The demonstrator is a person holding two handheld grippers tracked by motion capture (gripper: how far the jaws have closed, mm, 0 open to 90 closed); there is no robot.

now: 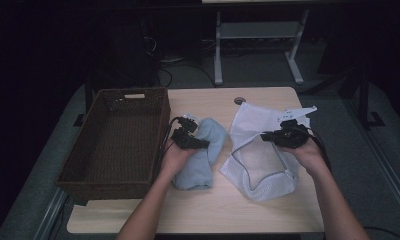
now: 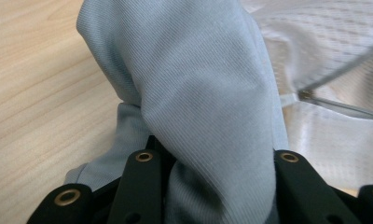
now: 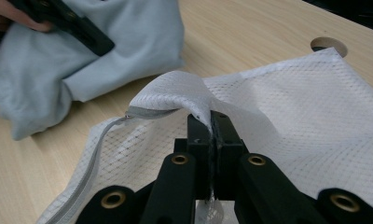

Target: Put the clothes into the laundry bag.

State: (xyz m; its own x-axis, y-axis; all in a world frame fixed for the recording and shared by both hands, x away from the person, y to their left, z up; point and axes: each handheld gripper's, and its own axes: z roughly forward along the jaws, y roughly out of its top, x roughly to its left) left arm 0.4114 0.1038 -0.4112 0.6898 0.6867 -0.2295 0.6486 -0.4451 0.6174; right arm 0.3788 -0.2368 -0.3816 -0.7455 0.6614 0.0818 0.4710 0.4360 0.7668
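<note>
Wicker basket [image 1: 88, 165] and mesh bag [image 1: 263, 172] hold nothing.

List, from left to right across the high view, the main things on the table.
Wicker basket → left gripper → light blue garment → white mesh bag → right gripper.

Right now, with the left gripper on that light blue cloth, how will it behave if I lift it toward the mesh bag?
Probably floppy: the light blue cloth already drapes in soft folds over the left gripper, so the free end should sag and trail. It looks light and thin, a fine knit. It may drag across the table and catch the mesh bag edge, which the right gripper pinches up.
</note>
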